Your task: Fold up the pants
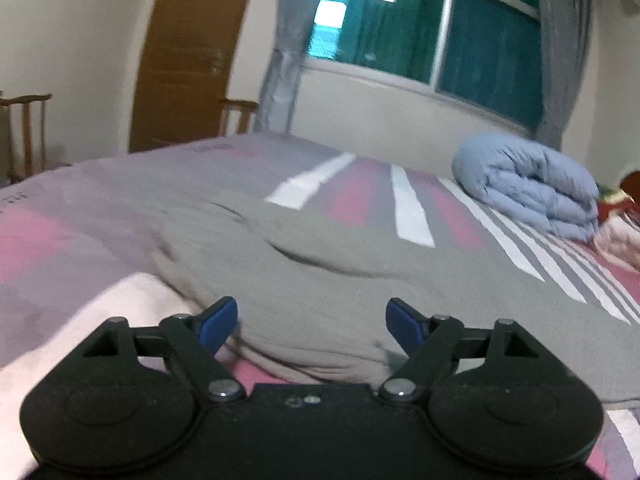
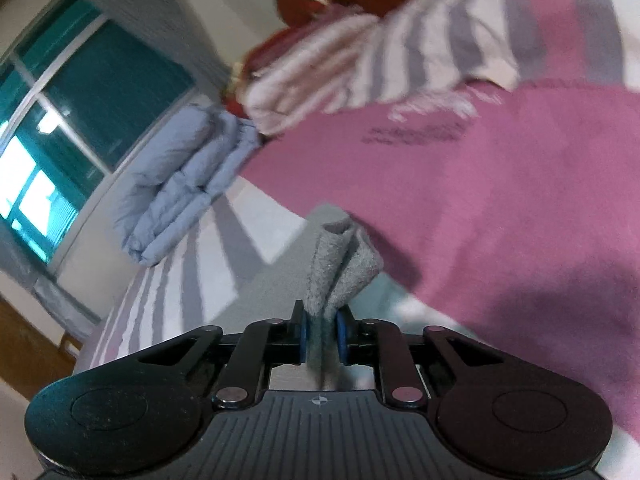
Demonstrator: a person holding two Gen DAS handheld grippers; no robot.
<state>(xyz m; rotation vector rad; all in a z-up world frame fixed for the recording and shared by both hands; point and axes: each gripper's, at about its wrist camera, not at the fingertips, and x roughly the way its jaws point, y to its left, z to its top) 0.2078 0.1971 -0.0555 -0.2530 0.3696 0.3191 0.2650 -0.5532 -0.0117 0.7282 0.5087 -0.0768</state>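
Grey pants lie spread on the bed in the left wrist view, with a fold bulging across their middle. My left gripper is open, its blue pads on either side of the near edge of the pants, just above the cloth. My right gripper is shut on a pinched bunch of the grey pants, which sticks up between the blue pads above the bed. The rest of the pants is hidden in the right wrist view.
The bed has a pink, grey and white striped sheet. A rolled blue quilt lies at the far right by the window; it also shows in the right wrist view. A brown door and wooden chairs stand beyond the bed.
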